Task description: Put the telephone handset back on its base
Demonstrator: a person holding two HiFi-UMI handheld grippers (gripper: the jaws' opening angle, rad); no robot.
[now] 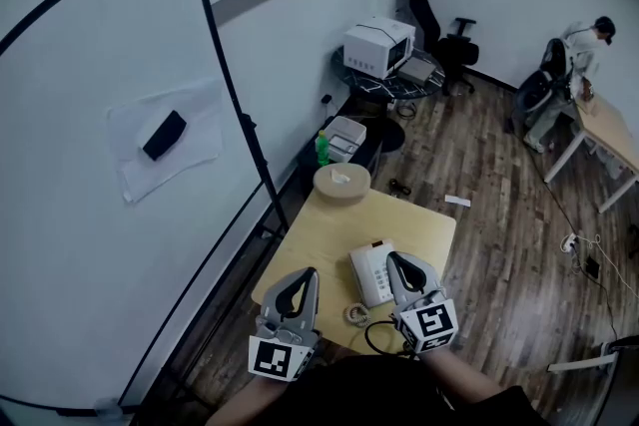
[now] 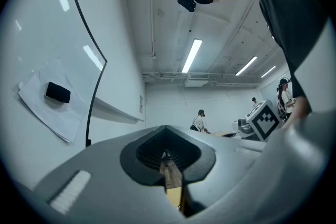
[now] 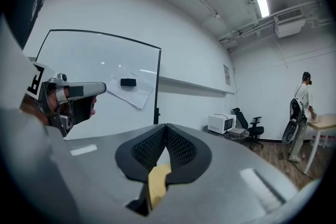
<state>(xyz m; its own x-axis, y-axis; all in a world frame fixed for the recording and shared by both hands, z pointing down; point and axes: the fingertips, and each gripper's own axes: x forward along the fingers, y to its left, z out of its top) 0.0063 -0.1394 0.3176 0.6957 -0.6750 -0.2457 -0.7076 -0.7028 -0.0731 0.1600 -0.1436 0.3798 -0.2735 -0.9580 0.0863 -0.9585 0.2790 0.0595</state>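
A white telephone base (image 1: 369, 274) lies on the small wooden table (image 1: 319, 234), with its coiled cord (image 1: 356, 314) curling off its near end. I cannot make out the handset apart from the base; my right gripper covers the phone's right side. My right gripper (image 1: 392, 258) hovers over that side with its jaws shut and nothing between them (image 3: 167, 126). My left gripper (image 1: 308, 272) is held over the table's near left part, clear of the phone, also shut and empty (image 2: 167, 131).
A round tan box (image 1: 341, 183) sits at the table's far edge. A whiteboard (image 1: 110, 145) with a black eraser (image 1: 165, 135) stands at left. Beyond are a green bottle (image 1: 321, 150), a microwave (image 1: 378, 46), an office chair (image 1: 454, 45) and a person (image 1: 574, 65) at a desk.
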